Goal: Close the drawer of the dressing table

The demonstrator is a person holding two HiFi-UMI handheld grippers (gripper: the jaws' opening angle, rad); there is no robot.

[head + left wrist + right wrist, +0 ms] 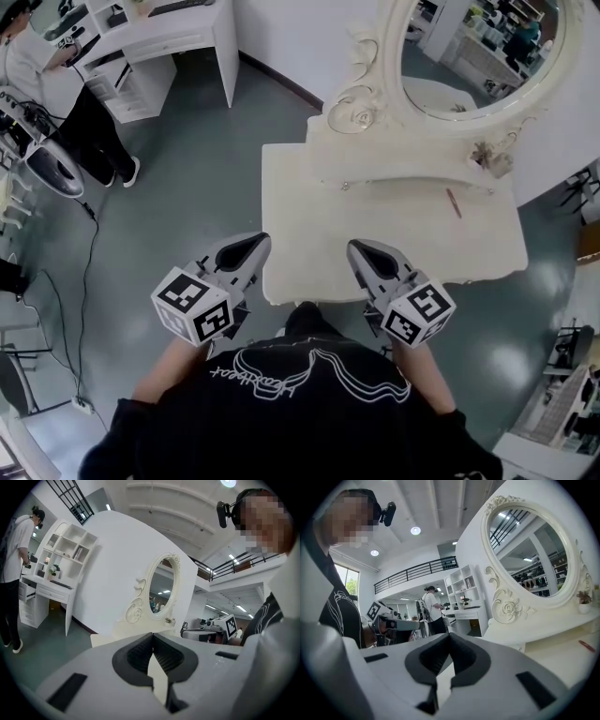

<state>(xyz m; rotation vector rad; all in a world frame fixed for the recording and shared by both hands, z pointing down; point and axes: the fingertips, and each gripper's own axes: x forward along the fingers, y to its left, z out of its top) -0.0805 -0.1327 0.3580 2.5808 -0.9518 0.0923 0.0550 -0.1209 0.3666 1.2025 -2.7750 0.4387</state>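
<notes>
The cream dressing table [394, 234] with its oval mirror [478, 47] stands in front of me. From above, no drawer front shows past its near edge [281, 292]. My left gripper [253, 246] hovers just off the table's near left corner, jaws shut on nothing. My right gripper [361, 248] hangs over the near edge, also shut and empty. In the left gripper view the left gripper [153, 634] points at the mirror [161, 588]. The right gripper [449, 634] faces along the table, with the mirror [529, 550] at its right.
A thin red stick [454, 202] lies on the table top at the right. A person [37, 66] stands at a white desk [178, 37] at the back left. A ring lamp [52, 169] and a floor cable [89, 272] are at the left.
</notes>
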